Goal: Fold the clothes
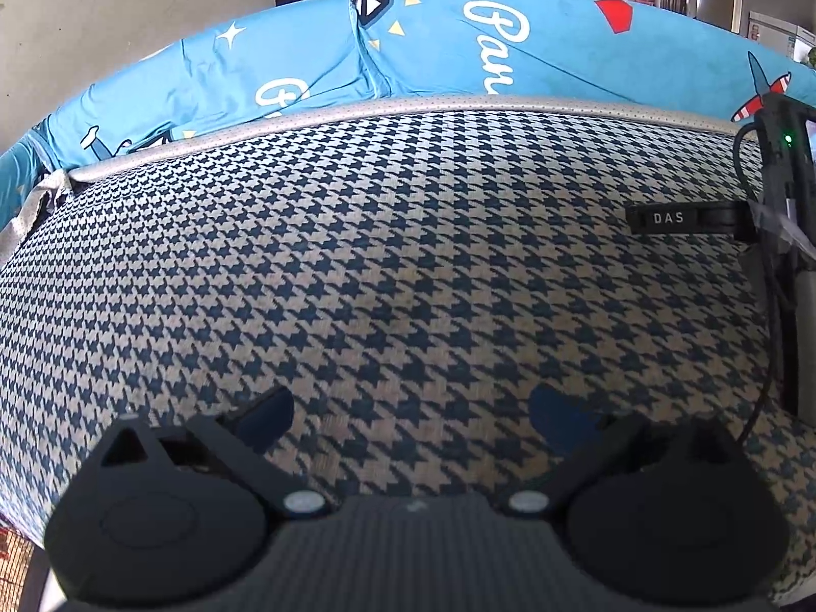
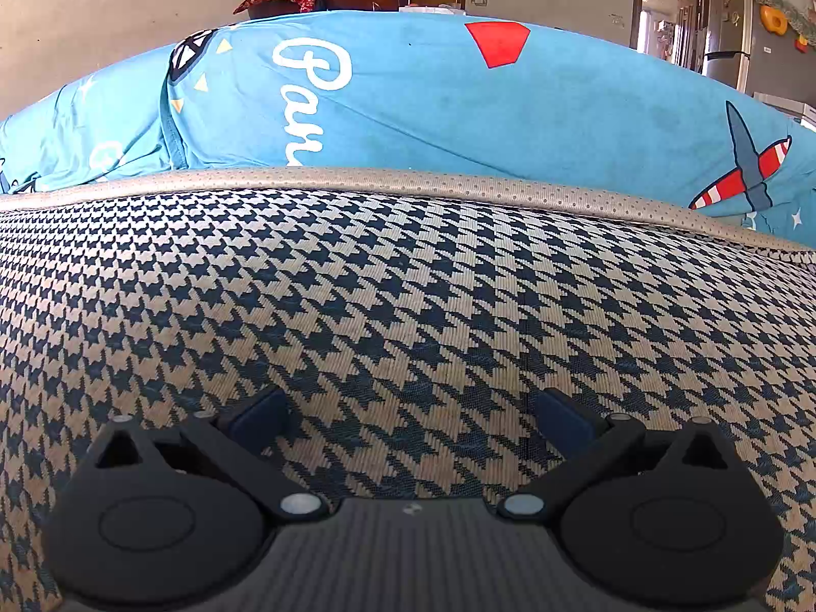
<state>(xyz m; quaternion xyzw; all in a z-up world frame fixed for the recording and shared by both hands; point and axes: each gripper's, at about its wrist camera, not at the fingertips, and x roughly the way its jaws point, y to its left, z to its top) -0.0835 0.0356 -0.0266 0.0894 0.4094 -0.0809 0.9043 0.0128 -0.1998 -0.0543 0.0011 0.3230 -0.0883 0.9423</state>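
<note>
Blue cloth printed with white script, red shapes and a striped aeroplane is lying along the far side of the work surface: this is the blue garment (image 1: 459, 51), and the coming move is turning on its position. From both wrist views it is sitting directly ahead of the fingers, beyond a grey dotted trim band (image 1: 357, 112), with its long axis running left to right across the line of reach. Whether it is a garment proper or bedding cannot be settled from these views.

Left first: the left gripper (image 1: 410, 415) is hovering over the houndstooth mat (image 1: 382, 265), jaws standing wide apart and holding nothing. Its blue-padded fingertips (image 1: 268, 410) are pointing at the garment's left portion, where a seam and folds are showing. The garment is lying well ahead of it, not touching.

To its right, a black device marked DAS (image 1: 668, 218) is showing at the view's edge, which appears to be the other gripper alongside.

Right: the right gripper (image 2: 413, 415) is likewise hanging over the mat, jaws spread and empty. The garment (image 2: 510, 117) looks somewhat nearer in this view, so the right hand is judged marginally closer. Folding is judged not yet begun.
</note>
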